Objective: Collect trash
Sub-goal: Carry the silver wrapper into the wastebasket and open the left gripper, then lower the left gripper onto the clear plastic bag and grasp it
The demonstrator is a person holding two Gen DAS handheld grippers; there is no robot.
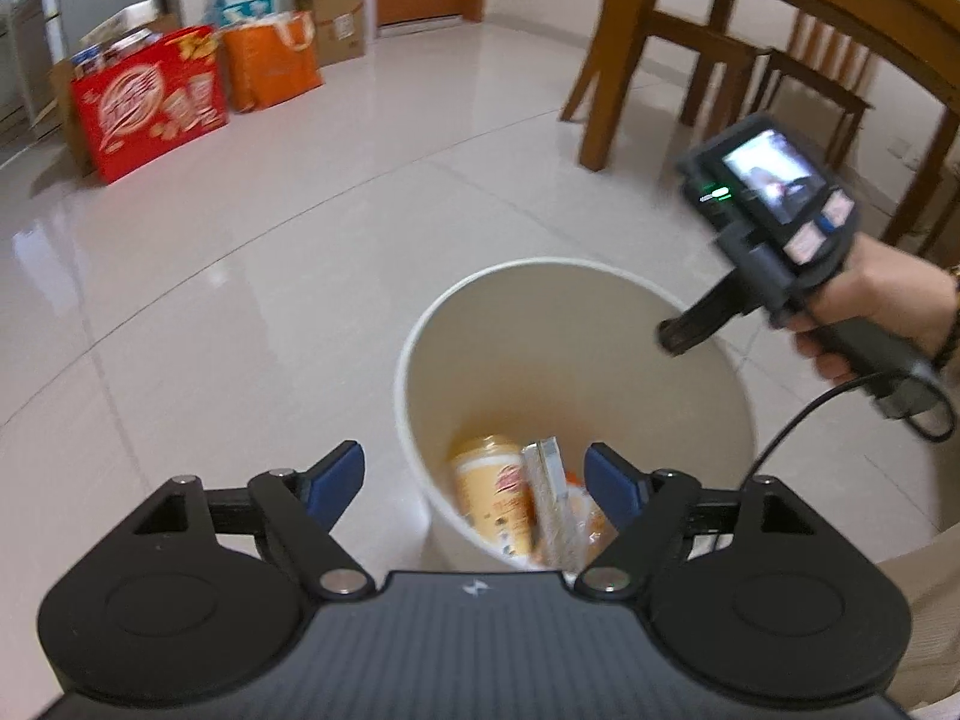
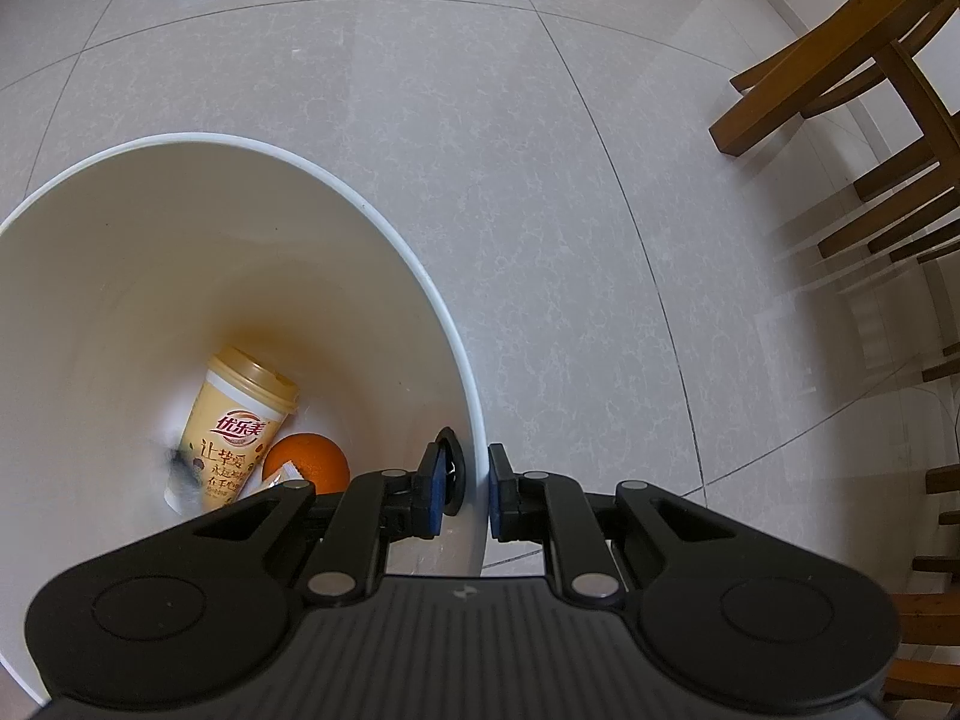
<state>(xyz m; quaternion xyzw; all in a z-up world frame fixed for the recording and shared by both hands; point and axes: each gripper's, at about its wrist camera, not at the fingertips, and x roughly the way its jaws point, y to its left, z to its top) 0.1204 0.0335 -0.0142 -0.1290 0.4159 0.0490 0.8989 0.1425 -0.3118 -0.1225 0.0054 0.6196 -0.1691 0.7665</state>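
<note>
Trash lay at the bottom of the white bin (image 2: 252, 192): a yellow cup (image 2: 237, 426) on its side, an orange (image 2: 312, 459) just beside it, and, in the left wrist view, a flat silvery pack (image 1: 549, 498) leaning between them. A dark blurred scrap (image 2: 180, 474) sat against the cup's lower end.

Above the bin's near edge hung the left gripper (image 1: 474, 480), its blue pads (image 1: 336, 480) standing wide apart with nothing between them; the cup and pack showed through the gap, far below.

The right gripper (image 2: 467, 489) was closed down on the bin's rim, one blue pad inside the wall and one outside, both pressing the thin white edge. A small black ring (image 2: 453, 468) sat on the inner wall right by the inner pad. From the left wrist view, a hand (image 1: 870, 312) gripped that tool's handle, its screen (image 1: 774, 174) lit and a cable (image 1: 798, 420) trailing off it.

The bin stood on pale glossy tiles (image 2: 540, 150). Wooden chairs (image 2: 840, 90) stood to the right, and red (image 1: 150, 102) and orange (image 1: 270, 60) bags far off by the wall.
</note>
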